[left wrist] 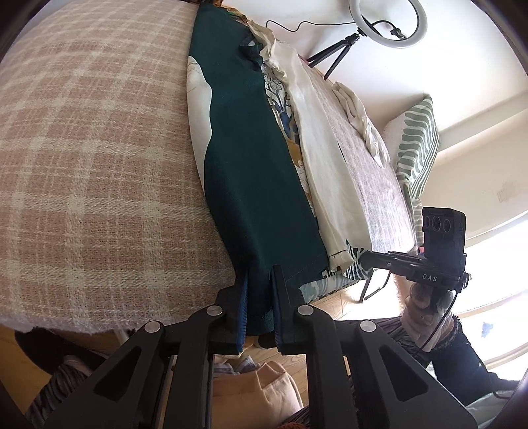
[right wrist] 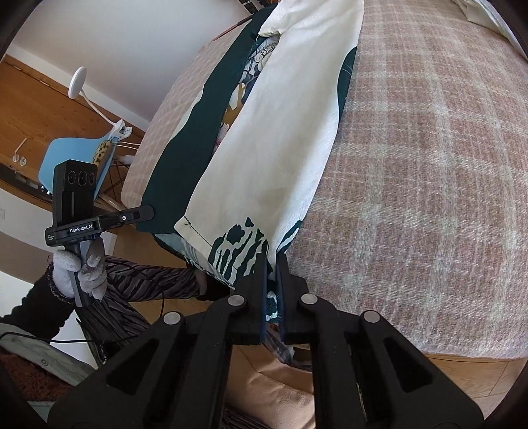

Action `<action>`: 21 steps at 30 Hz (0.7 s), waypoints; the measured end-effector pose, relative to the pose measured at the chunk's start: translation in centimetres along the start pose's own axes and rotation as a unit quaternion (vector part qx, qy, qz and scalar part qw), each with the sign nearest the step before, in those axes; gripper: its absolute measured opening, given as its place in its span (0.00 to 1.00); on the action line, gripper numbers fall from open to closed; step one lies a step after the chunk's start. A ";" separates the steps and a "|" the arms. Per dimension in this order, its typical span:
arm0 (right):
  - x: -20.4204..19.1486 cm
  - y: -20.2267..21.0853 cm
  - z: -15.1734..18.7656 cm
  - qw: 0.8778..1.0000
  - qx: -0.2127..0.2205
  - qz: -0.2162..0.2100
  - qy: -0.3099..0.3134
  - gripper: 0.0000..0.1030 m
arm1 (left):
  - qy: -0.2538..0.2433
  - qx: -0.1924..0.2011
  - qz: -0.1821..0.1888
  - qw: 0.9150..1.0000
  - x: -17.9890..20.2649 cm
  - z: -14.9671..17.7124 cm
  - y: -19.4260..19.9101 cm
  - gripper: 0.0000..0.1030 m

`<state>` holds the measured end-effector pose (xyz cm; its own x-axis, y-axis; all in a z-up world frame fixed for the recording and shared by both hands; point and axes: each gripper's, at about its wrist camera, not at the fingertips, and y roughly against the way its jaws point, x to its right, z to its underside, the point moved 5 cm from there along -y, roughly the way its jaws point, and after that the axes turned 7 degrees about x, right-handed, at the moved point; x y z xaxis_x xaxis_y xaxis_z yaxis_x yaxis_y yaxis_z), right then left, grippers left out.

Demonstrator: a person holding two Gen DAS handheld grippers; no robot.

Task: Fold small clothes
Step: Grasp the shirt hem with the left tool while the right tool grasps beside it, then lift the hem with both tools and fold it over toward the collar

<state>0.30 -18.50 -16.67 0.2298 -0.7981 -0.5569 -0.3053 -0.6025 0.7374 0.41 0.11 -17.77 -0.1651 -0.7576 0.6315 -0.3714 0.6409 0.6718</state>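
A small garment lies stretched along the pink plaid table cover point(left wrist: 92, 158). Its outside is dark green point(left wrist: 244, 158) with a leaf and flower print, its inside is cream point(left wrist: 323, 158). My left gripper point(left wrist: 259, 274) is shut on the garment's dark green near corner at the table's front edge. My right gripper point(right wrist: 272, 260) is shut on the garment's other near corner, where the cream side point(right wrist: 274, 138) and the green leaf print point(right wrist: 237, 250) meet. The right gripper also shows in the left wrist view point(left wrist: 366, 254), and the left gripper in the right wrist view point(right wrist: 148, 211).
A crumpled cream cloth point(left wrist: 363, 122) lies farther along the table. A ring light on a tripod point(left wrist: 386, 23) and a green striped cushion point(left wrist: 419, 145) stand beyond it. A blue chair point(right wrist: 79, 158) stands at the far left. A peach fabric point(left wrist: 257, 392) lies below the table edge.
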 end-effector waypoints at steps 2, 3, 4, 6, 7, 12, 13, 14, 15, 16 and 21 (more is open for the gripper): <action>0.1 0.1 -0.2 1.000 0.002 -0.021 -0.021 0.06 | -0.005 0.010 0.005 1.000 0.4 -0.3 0.4 0.08; 0.2 0.1 -0.3 0.999 0.003 -0.029 -0.031 0.06 | -0.009 0.016 0.007 1.000 0.7 -0.5 0.6 0.07; 0.3 0.3 -0.5 0.999 0.005 -0.036 -0.039 0.06 | -0.011 0.023 0.011 1.000 1.0 -0.7 0.9 0.06; 0.4 0.6 -0.8 0.997 0.012 -0.048 -0.053 0.06 | -0.017 0.034 0.012 0.999 1.4 -1.3 1.4 0.06; 0.5 0.9 -0.9 0.997 0.017 -0.053 -0.059 0.05 | -0.019 0.038 0.015 0.999 1.6 -1.6 1.6 0.06; 0.9 2.6 -2.9 0.993 0.051 -0.070 -0.086 0.05 | -0.014 0.060 0.020 0.998 1.9 -3.5 2.2 0.05; 1.0 2.9 -3.4 0.992 0.057 -0.069 -0.087 0.05 | -0.012 0.066 0.019 0.998 1.9 -4.0 2.3 0.05; 1.1 3.1 -3.9 0.992 0.063 -0.067 -0.088 0.05 | -0.008 0.072 0.020 0.997 1.8 -4.6 2.4 0.05; 1.1 3.3 -4.5 0.992 0.068 -0.064 -0.088 0.05 | -0.006 0.075 0.023 0.997 1.8 -5.1 2.4 0.05; 1.2 3.4 -5.0 0.992 0.070 -0.060 -0.087 0.05 | -0.006 0.074 0.026 0.997 1.8 -5.5 2.3 0.05; 1.0 3.4 -5.3 0.993 0.059 -0.061 -0.082 0.05 | -0.007 0.047 0.006 0.999 1.4 -4.9 2.2 0.06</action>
<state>4.39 -21.31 -12.70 0.1222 -0.7021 -0.7015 -0.3923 -0.6835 0.6156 3.82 1.05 -13.55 -0.1829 -0.7516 0.6338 -0.4536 0.6365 0.6238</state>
